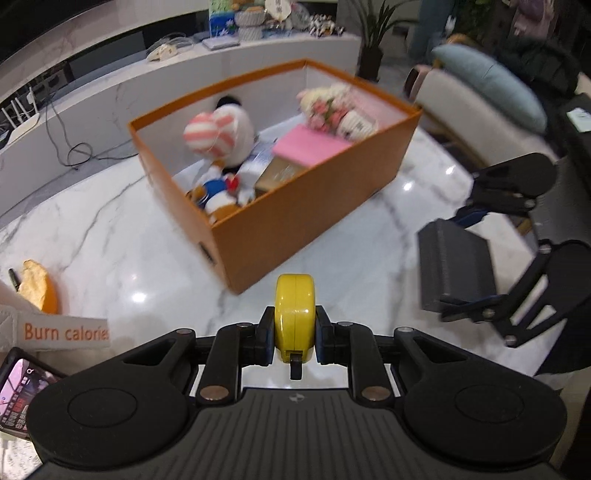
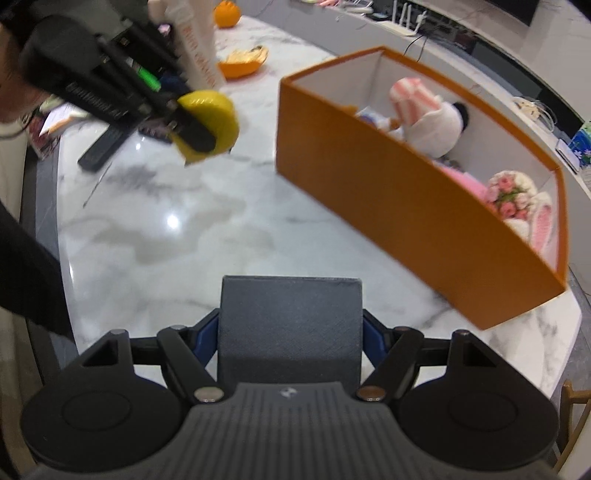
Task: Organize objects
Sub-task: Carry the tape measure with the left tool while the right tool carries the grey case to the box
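Left gripper (image 1: 294,328) is clamped on a yellow tape measure (image 1: 294,317), pads pressing its two flat sides, and it hangs clear above the marble table (image 1: 110,236). From the right wrist view the same tape (image 2: 218,118) shows up top left, lifted off the surface and pinched in the left gripper's (image 2: 192,129) dark fingers.

Right gripper (image 2: 290,332) holds a dark grey box (image 2: 290,325) between its blue pads, jaws set fairly wide to span it; the box is also off the table. In the left wrist view that box (image 1: 456,269) sits at the right edge, gripped by the right gripper (image 1: 465,266).

An open orange box (image 1: 321,206) stands on the table ahead of both grippers, apart from them. Inside it lie a plush with a pink-striped hat (image 1: 218,129), a small duck plush (image 1: 218,188) near the front corner, a pink flat item (image 1: 310,146), and a cream plush with pink flowers (image 1: 332,107) toward the far end.

At the left edge of the left wrist view sit orange peel (image 1: 38,288), a white carton (image 1: 66,332) reading "Burn calories", and a phone (image 1: 22,387) with its screen lit. In the right wrist view a whole orange (image 2: 227,13) rests further back on the table, blurred
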The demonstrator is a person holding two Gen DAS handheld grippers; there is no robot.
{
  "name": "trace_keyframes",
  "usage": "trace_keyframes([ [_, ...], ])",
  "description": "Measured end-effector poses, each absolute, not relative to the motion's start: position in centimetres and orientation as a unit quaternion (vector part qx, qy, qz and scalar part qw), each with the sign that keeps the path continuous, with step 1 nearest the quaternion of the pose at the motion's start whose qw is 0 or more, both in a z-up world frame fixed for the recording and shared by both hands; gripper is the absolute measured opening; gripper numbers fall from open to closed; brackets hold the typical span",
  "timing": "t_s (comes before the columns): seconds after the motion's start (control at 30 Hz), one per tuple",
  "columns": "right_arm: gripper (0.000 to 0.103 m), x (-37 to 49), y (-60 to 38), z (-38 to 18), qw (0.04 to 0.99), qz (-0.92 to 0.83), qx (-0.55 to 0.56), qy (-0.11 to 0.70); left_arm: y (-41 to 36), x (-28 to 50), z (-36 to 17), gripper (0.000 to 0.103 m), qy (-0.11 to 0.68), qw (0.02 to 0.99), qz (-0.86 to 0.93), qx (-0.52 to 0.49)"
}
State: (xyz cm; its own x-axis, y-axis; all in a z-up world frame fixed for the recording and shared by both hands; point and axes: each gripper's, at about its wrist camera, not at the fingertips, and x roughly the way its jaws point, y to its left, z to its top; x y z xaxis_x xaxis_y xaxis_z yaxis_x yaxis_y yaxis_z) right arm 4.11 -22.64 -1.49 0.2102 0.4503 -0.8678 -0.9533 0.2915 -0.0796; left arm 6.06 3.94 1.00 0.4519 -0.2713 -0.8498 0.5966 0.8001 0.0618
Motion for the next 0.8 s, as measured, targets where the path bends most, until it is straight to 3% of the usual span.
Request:
trace_keyframes([
  [0.8,0.076,8.2,-22.0,8.0,0.788,0.471,-0.246,0.311,1.5,8.0,7.4,0.023,0.36,0.889,-0.267,0.091],
])
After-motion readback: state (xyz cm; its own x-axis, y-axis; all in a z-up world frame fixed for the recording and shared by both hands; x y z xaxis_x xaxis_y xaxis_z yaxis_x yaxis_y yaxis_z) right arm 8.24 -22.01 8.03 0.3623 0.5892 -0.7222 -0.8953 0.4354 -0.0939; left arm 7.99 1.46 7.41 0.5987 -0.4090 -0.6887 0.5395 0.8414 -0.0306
